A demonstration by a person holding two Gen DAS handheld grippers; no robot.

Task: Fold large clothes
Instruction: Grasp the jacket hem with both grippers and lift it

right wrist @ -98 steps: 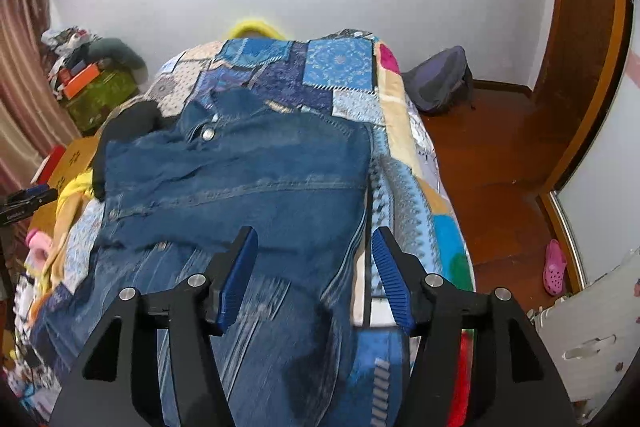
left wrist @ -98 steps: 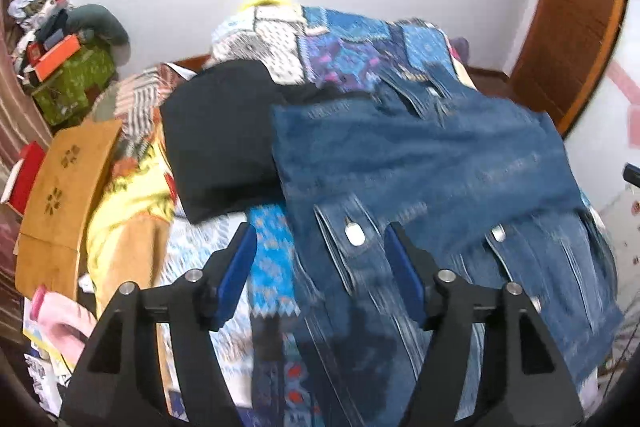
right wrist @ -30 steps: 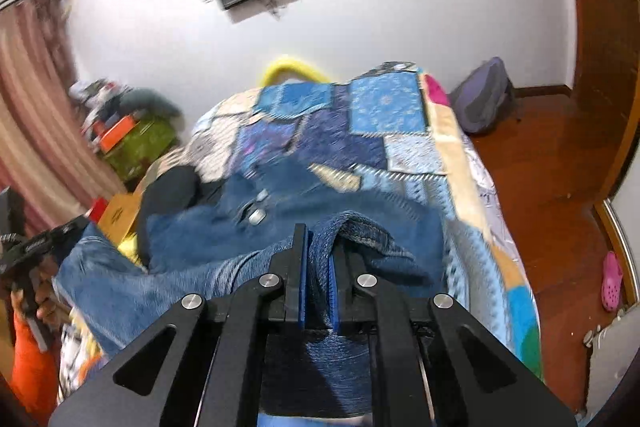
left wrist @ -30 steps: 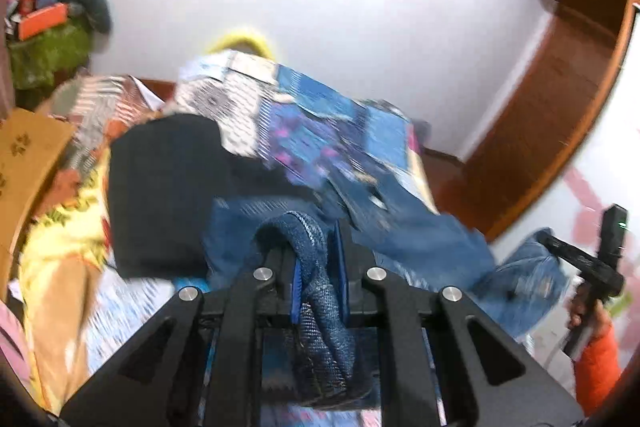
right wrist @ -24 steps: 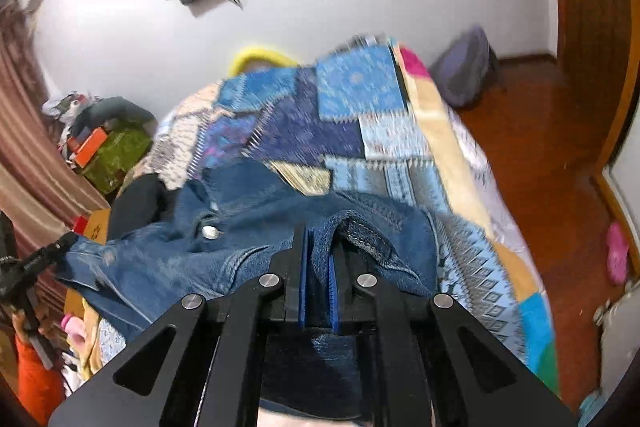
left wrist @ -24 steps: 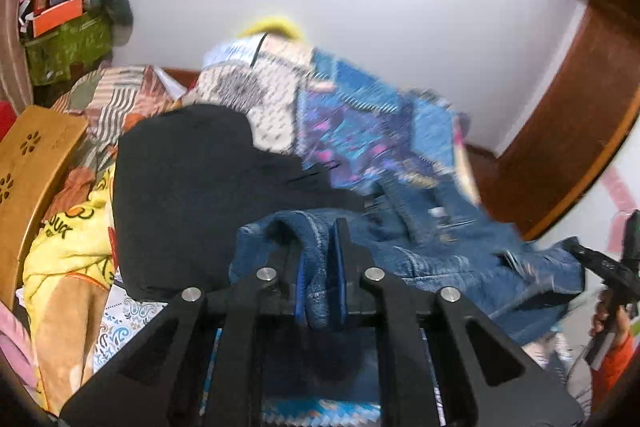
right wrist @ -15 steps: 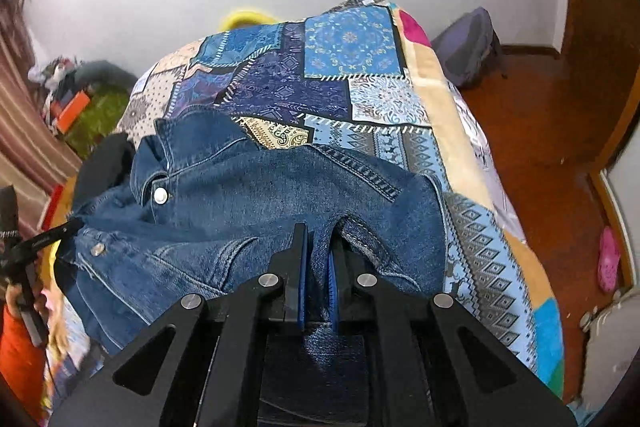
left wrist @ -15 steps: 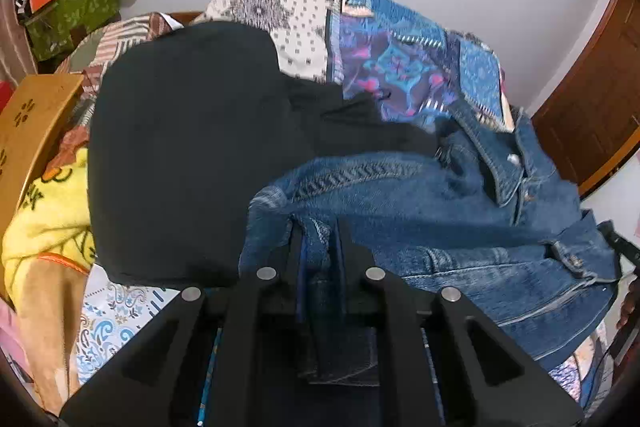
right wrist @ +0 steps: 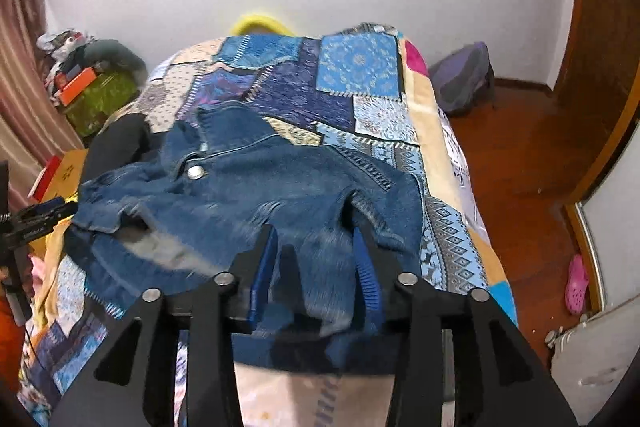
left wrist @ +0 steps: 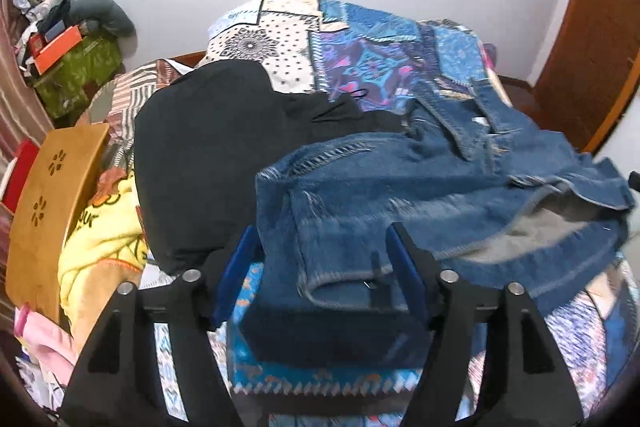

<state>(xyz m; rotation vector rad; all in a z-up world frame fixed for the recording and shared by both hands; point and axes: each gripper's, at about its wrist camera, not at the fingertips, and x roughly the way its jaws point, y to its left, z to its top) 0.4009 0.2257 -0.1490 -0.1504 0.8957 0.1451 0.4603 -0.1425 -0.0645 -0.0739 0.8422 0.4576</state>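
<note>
A blue denim jacket (left wrist: 420, 195) lies folded over itself on a patchwork bedspread (left wrist: 372, 43); its collar and button show in the right wrist view (right wrist: 256, 195). My left gripper (left wrist: 320, 259) is open, its blue-padded fingers (left wrist: 236, 275) straddling the jacket's near left corner. My right gripper (right wrist: 316, 263) is open too, fingers (right wrist: 368, 275) either side of the jacket's near right edge. Neither grips the cloth.
A black garment (left wrist: 208, 155) lies left of the jacket. A yellow blanket (left wrist: 100, 227) and a brown board (left wrist: 48, 203) sit at the bed's left. A green box (left wrist: 76, 75), a backpack (right wrist: 464, 79), wooden floor (right wrist: 528, 163) and a door (left wrist: 592, 27) surround the bed.
Both grippers carried the jacket's lower edge forward over its upper part while shut on it. Both have now opened and let the denim drop onto the jacket.
</note>
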